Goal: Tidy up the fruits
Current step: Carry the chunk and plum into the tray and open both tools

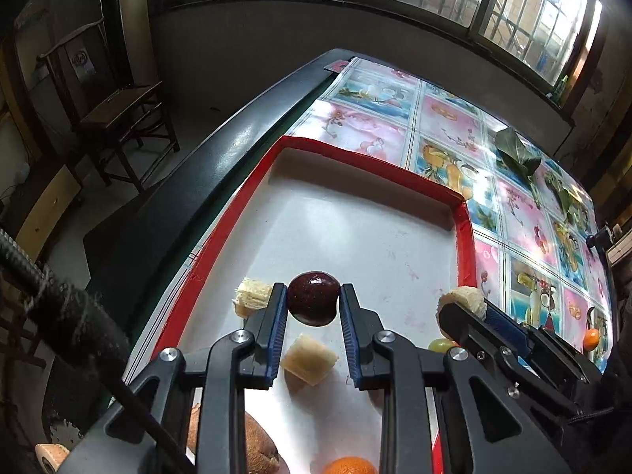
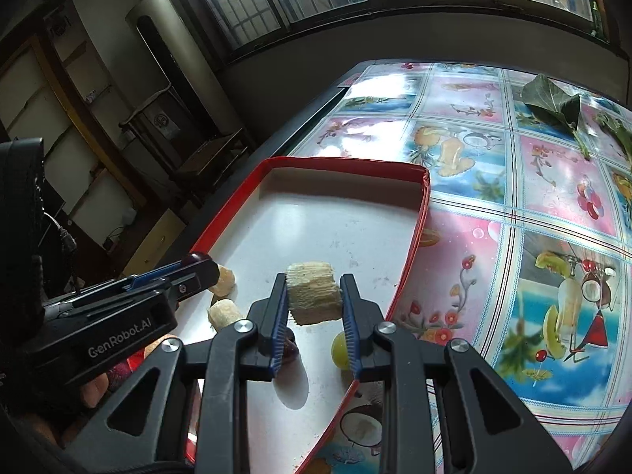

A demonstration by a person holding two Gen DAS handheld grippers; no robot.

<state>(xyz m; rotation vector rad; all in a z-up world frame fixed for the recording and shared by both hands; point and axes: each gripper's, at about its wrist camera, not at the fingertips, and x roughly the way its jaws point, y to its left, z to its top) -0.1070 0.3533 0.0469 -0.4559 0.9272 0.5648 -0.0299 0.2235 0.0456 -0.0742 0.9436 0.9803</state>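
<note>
A shallow tray [image 1: 468,237] with a red rim and a white floor is set on the table [image 1: 525,221], which is covered with a glossy cloth printed with fruit pictures. All places below are given relative to this tray.

The left claw [image 1: 313,305] is held above the tray's near half and is clamped on a dark red plum [image 1: 314,304], which is gripped between the blue pads and is carried clear of the tray floor. The right claw [image 2: 313,296] is held above the tray's near right part and is clamped on a pale, fibrous cut piece of fruit [image 2: 314,294], likewise lifted off the floor.

Inside the tray, a pale cut chunk [image 1: 310,359] is seen on the white floor below the plum, and a second pale chunk [image 1: 251,296] lies nearer the left rim. A green grape [image 2: 339,349] rests near the right rim. An orange [image 1: 349,467] and a brown rough-skinned fruit [image 1: 256,446] are seen at the tray's near end.

Outside the tray, a small orange fruit [image 1: 591,339] lies on the table to the right, and green leaves [image 2: 553,104] lie well beyond the far right corner.
</note>
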